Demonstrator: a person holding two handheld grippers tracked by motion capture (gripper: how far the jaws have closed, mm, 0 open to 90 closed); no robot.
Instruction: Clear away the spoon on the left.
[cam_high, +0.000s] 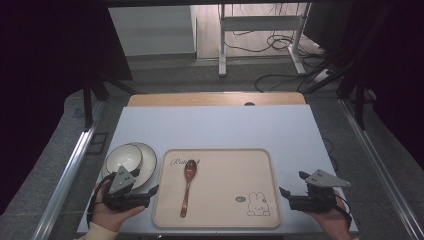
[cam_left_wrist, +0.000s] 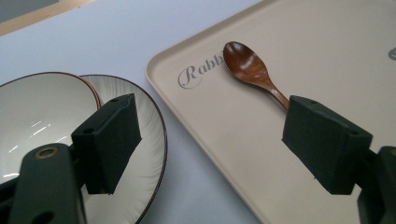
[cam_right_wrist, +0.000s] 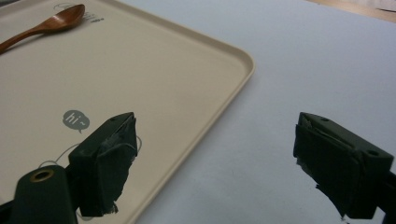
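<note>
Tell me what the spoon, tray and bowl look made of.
Spoon: probably wood, reddish-brown with a soft lacquered sheen.
Tray: likely matte plastic or melamine, beige, with printed lettering and a rabbit drawing.
Bowl: looks like glazed ceramic, glossy white with bright reflections and a thin dark rim.

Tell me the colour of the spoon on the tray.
The wooden spoon is a glossy reddish brown; the left gripper view shows it best.

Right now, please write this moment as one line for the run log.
left gripper: open, empty | right gripper: open, empty | spoon: on tray | bowl: on plate, left of tray
</note>
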